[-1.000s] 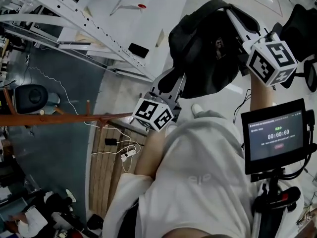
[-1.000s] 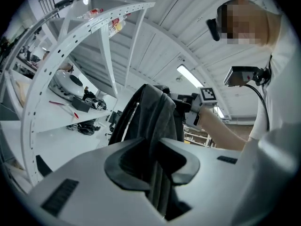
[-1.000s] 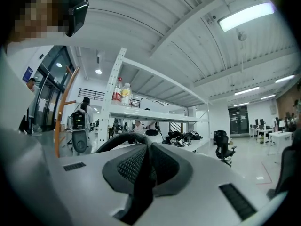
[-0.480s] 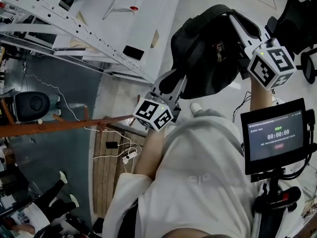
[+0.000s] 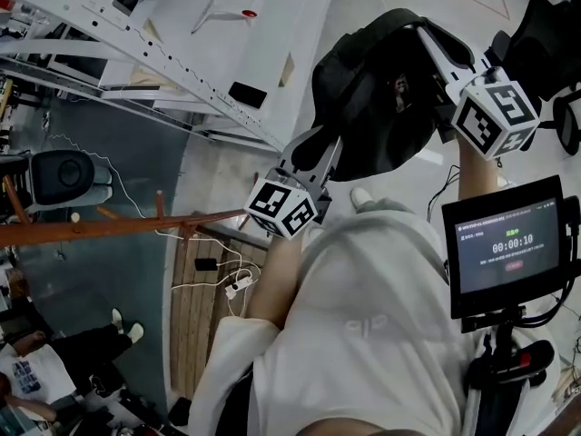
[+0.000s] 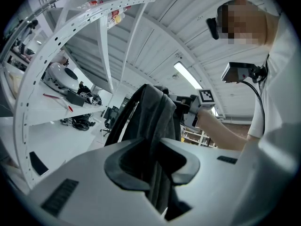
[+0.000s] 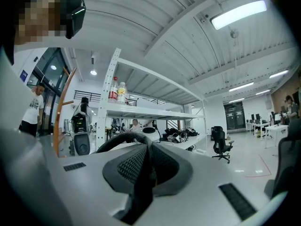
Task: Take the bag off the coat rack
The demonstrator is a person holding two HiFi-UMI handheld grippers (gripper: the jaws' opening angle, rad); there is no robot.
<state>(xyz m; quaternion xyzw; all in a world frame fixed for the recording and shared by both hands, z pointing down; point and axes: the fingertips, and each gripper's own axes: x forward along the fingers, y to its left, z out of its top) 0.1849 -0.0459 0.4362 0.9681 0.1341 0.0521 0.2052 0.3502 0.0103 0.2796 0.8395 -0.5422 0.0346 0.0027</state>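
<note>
left gripper [image 5: 313, 151] and right gripper [image 5: 434, 48] still clamp the black fabric bag [image 5: 372, 89], unmoved, clear of the brown wooden coat rack [image 5: 118, 228] at nine o'clock.

Stretches the bare left forearm [image 5: 272, 284] and right forearm [image 5: 478, 173] out ahead. Points the left gripper [image 5: 313, 145] level and pinches a dark fold of the bag [image 5: 381, 98] between its fingers [image 6: 124, 166]. Clamps the right gripper [image 5: 420, 31] hard on the strap [image 7: 120, 137], level too, out beyond the left.
</note>
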